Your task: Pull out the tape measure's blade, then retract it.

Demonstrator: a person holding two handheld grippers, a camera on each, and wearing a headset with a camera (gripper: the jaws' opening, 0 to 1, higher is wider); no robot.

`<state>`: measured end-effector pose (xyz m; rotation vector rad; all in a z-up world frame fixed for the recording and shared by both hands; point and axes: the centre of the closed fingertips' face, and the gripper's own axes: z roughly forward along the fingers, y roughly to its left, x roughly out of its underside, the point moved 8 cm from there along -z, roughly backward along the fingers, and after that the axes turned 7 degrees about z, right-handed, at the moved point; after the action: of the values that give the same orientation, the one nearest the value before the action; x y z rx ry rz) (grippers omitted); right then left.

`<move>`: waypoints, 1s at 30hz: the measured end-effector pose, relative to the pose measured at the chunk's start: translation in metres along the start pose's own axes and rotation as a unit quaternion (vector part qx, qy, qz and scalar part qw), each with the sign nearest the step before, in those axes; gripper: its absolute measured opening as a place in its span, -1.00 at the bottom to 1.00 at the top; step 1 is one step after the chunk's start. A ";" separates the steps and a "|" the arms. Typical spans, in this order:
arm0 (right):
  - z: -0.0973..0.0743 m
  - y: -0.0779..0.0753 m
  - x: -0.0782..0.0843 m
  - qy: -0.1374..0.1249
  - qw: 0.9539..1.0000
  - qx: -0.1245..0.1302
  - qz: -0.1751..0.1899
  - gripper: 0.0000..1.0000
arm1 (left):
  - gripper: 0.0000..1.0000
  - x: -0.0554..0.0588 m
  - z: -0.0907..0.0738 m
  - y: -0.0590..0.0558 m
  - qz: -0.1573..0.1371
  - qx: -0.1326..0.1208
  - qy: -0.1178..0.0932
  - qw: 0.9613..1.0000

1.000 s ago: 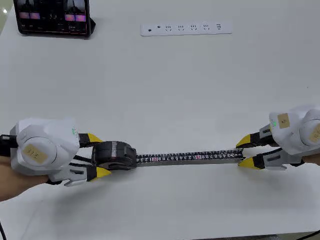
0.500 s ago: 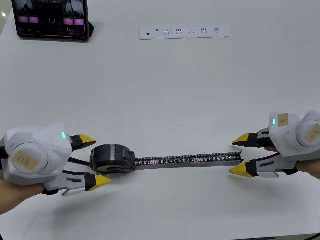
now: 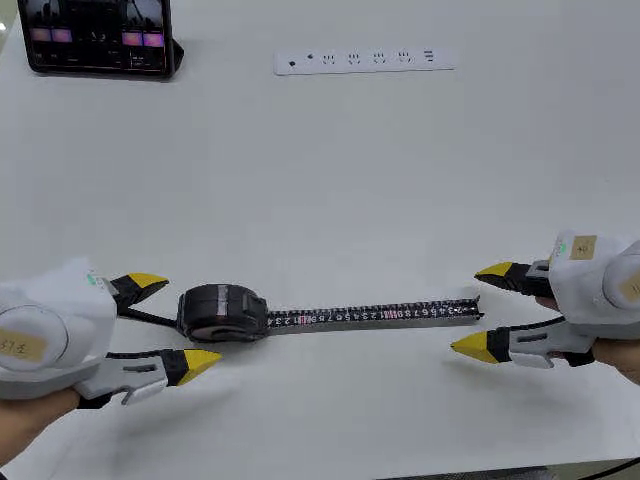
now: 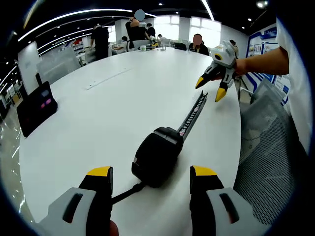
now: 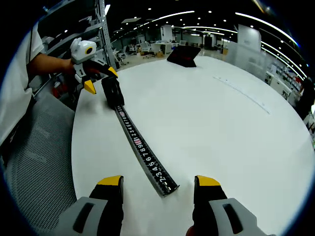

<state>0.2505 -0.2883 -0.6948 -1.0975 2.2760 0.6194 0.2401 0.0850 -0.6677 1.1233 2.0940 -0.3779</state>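
The black tape measure case lies on the white table with its blade drawn out to the right and lying flat. My left gripper stands open just left of the case, jaws apart on either side and clear of it. My right gripper is open at the blade's tip, not touching it. In the left gripper view the case sits just ahead of the left gripper. In the right gripper view the blade's end lies between the jaws of the right gripper.
A black tablet on a stand is at the far left of the table and a white power strip at the far middle. The table's near edge runs just below both grippers. A grey mesh chair stands beside the table.
Both grippers have opened and drawn back, the left off the case and the right off the blade's tip. The tape measure stays on the table with its blade out.
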 end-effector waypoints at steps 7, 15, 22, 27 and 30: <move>-0.006 0.006 -0.003 -0.020 0.999 0.028 0.014 0.25 | 0.26 0.005 -0.006 -0.005 -0.033 -0.019 -0.012 0.999; -0.008 0.013 -0.002 -0.034 0.999 0.038 0.016 0.34 | 0.38 0.010 -0.010 -0.011 -0.057 -0.032 -0.018 0.998; -0.012 0.020 0.003 -0.033 0.998 0.040 0.019 0.39 | 0.45 0.012 -0.014 -0.013 -0.062 -0.037 -0.023 0.997; -0.019 0.023 0.005 -0.036 0.998 0.042 0.019 0.41 | 0.47 0.014 -0.017 -0.016 -0.064 -0.041 -0.028 0.997; -0.023 0.027 0.007 -0.041 0.998 0.045 0.017 0.42 | 0.51 0.016 -0.019 -0.019 -0.072 -0.046 -0.032 0.996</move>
<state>0.2192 -0.2909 -0.6771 -0.9746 2.2334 0.5605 0.2100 0.0938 -0.6675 0.8991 2.1191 -0.3775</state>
